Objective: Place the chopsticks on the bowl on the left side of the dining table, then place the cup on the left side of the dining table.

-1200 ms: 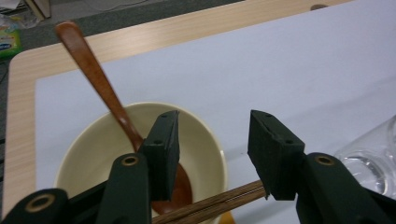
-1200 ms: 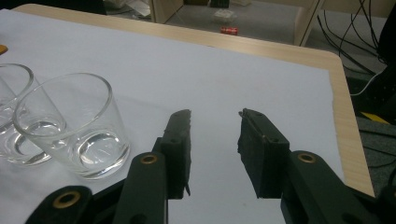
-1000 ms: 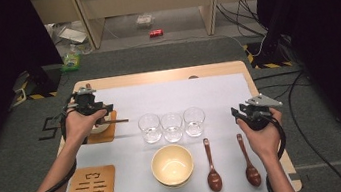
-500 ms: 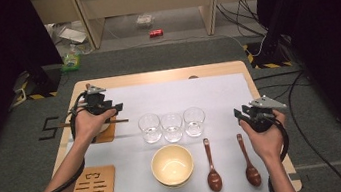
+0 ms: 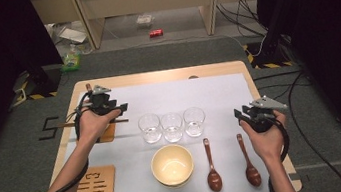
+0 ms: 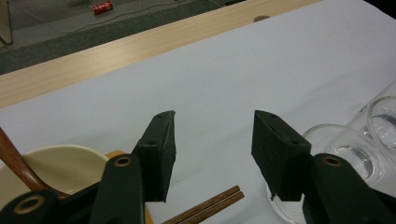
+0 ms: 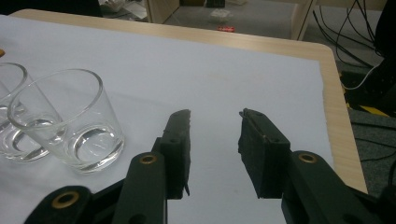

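Note:
My left gripper (image 5: 118, 108) hovers over the table's left side, open, with nothing between its jaws (image 6: 212, 135). Just beneath it lie a pair of dark wooden chopsticks (image 6: 205, 209) and a cream bowl (image 6: 60, 168) with a brown spoon handle (image 6: 14, 158) leaning in it. My right gripper (image 5: 240, 114) hangs open near the right edge, its jaws (image 7: 215, 126) over bare white mat. Three clear glasses (image 5: 172, 126) stand in a row at the centre. The nearest glass (image 7: 70, 119) is left of the right gripper.
A yellow bowl (image 5: 172, 165) sits near the front edge, with two brown spoons (image 5: 212, 168) (image 5: 249, 163) to its right. A patterned wooden coaster (image 5: 93, 190) lies at the front left, and another coaster (image 5: 108, 133) is under the left hand. The white mat (image 5: 198, 92) covers the wooden table.
The left hand and its gripper have shifted a little to the right, toward the glasses. The right hand has stayed where it was.

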`<state>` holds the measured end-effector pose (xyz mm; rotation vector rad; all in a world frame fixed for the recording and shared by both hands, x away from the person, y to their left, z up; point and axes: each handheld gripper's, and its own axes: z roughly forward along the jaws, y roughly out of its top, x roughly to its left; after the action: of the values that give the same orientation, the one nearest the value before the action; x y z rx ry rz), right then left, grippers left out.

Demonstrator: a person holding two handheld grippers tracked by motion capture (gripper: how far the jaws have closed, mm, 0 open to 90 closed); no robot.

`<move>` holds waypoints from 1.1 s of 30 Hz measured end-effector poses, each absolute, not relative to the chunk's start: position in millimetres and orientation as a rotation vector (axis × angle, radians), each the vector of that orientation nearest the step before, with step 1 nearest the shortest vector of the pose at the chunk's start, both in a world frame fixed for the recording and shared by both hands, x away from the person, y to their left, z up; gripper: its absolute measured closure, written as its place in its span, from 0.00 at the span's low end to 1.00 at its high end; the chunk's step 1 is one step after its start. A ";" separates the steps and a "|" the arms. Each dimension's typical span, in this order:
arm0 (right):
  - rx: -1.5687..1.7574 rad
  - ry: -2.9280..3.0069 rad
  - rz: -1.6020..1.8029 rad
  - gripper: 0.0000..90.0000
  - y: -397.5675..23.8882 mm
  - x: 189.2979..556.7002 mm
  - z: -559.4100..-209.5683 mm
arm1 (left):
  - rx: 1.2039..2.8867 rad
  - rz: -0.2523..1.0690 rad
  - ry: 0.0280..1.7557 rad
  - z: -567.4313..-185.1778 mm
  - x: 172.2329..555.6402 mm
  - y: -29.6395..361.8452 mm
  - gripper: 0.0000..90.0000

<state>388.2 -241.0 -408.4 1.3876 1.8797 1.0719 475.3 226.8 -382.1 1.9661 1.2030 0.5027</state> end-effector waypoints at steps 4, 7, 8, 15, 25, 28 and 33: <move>1.392 1.880 1.070 0.70 -241.3 387.6 -407.9 | 1.968 0.499 1.195 -382.1 474.6 223.2 0.54; 1.384 1.883 1.071 0.70 -240.8 388.5 -407.5 | 1.968 0.497 1.183 -382.2 474.0 221.4 0.54; 1.384 1.884 1.071 0.70 -240.3 389.1 -407.3 | 1.965 0.492 1.179 -382.7 473.6 220.6 0.54; 1.378 1.893 1.072 0.70 -239.9 393.7 -406.1 | 1.982 0.470 1.149 -389.1 469.1 212.2 0.54; 1.388 1.886 1.076 0.70 -243.3 390.8 -407.7 | 2.005 0.446 1.116 -394.8 462.7 200.5 0.54; 1.395 1.881 1.077 0.70 -243.0 389.3 -409.1 | 2.011 0.439 1.107 -395.3 459.3 199.1 0.54; 1.387 1.890 1.077 0.70 -238.9 388.8 -409.4 | 2.012 0.423 1.103 -399.0 454.9 196.7 0.54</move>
<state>388.8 -238.9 -409.4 1.3875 1.8896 1.0774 454.9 196.7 -399.0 2.0119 1.1032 0.4231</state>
